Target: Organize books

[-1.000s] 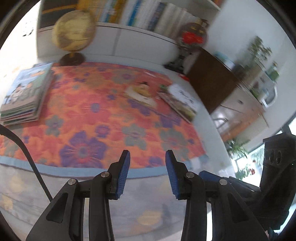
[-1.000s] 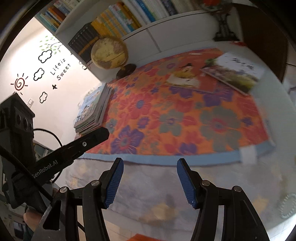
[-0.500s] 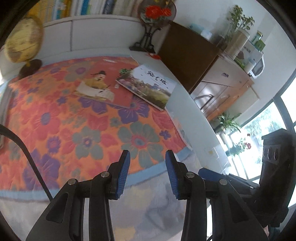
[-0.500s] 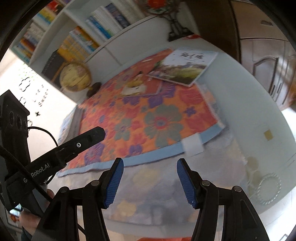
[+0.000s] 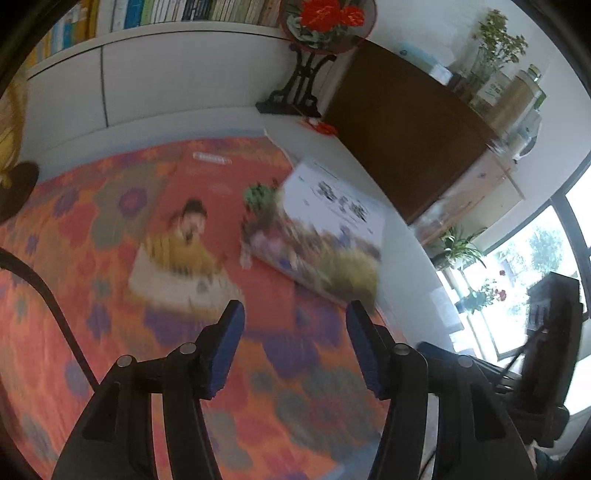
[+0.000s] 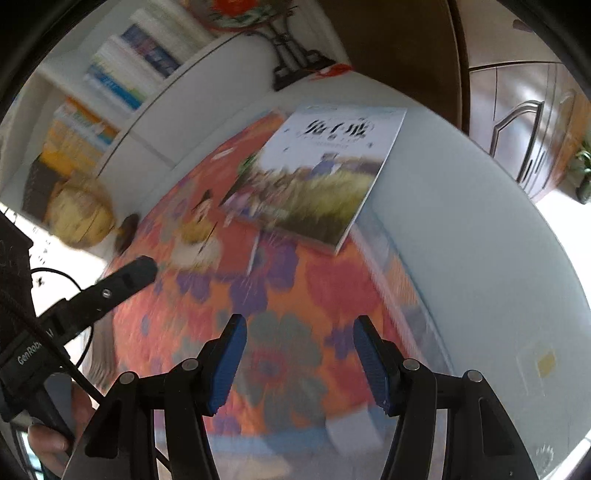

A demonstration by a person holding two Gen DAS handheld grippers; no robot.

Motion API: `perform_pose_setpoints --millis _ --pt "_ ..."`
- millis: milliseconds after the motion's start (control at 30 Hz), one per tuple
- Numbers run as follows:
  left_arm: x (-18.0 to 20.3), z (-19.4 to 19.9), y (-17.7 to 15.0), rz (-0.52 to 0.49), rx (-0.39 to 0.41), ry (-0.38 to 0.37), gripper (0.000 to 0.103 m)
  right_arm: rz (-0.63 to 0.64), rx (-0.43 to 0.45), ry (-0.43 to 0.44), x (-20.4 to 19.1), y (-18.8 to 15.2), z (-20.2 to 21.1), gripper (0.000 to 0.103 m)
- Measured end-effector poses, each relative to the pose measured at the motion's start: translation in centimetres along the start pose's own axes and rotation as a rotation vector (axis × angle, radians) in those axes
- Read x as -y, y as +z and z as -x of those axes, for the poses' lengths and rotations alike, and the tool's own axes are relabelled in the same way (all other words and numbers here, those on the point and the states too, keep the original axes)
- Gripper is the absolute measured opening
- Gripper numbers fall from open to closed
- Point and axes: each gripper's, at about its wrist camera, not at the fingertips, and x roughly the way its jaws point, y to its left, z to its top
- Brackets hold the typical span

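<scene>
Left tool (image 5: 293, 349) opening, blue pads apart, nothing between them, poised over the flowered orange cloth (image 5: 110, 295) covering the worktop (image 6: 480, 240). Right tool (image 6: 299, 360) half-wide, jaws empty, likewise above the cloth near its blue-edged near border. Just beyond the left tool, two picture books lying flat: a red book with a yellow-robed figure (image 5: 184, 236) to the left, a white-topped landscape book (image 5: 325, 229) to the right, overlapping the red one's edge and jutting past the cloth's right side onto bare worktop. Same pair ahead of the right tool: landscape book (image 6: 317, 173) far right, red book (image 6: 207, 221) to its left. Farther off, a globe (image 6: 79, 214) at far left, a black stand with red flowers (image 5: 317, 22) at the back, bookshelf (image 5: 166, 14) behind, brown cabinet (image 5: 399, 122) at right. Left tool's arm (image 6: 110, 288) visible at the right view's left edge, a hand (image 6: 55, 439) gripping its handle.
</scene>
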Motion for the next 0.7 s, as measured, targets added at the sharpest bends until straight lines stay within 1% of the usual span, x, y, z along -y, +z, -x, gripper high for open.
perform_pose_setpoints --millis 67,133,167,333,433,600,700 --pt "-0.9 -1.5 1.5 0.001 0.003 -0.007 0.055 -0.020 0.021 -0.039 0.0 1.5 -0.7 0.058" --pt "-1.6 -3.1 2.7 -0.006 -0.004 0.003 0.055 -0.029 0.032 -0.084 0.0 2.7 -1.2 0.058" --pt "-1.8 -3.8 3.1 -0.011 -0.009 0.008 0.053 -0.031 0.035 -0.099 0.1 3.2 -1.5 0.058" --pt "-2.7 -6.7 4.6 -0.015 -0.035 -0.022 0.053 -0.025 0.054 -0.149 0.0 4.9 -2.1 0.058" --pt "-3.1 -8.1 5.2 -0.005 -0.054 -0.017 0.053 -0.011 0.042 -0.178 -0.1 5.8 -3.1 0.058" --pt "-3.8 -9.6 6.3 0.029 -0.072 -0.009 0.053 -0.026 0.019 -0.212 0.5 7.2 -5.4 0.058" --pt "-3.9 -10.2 6.7 0.047 -0.085 -0.035 0.053 -0.024 0.014 -0.226 0.8 7.8 -6.2 0.058"
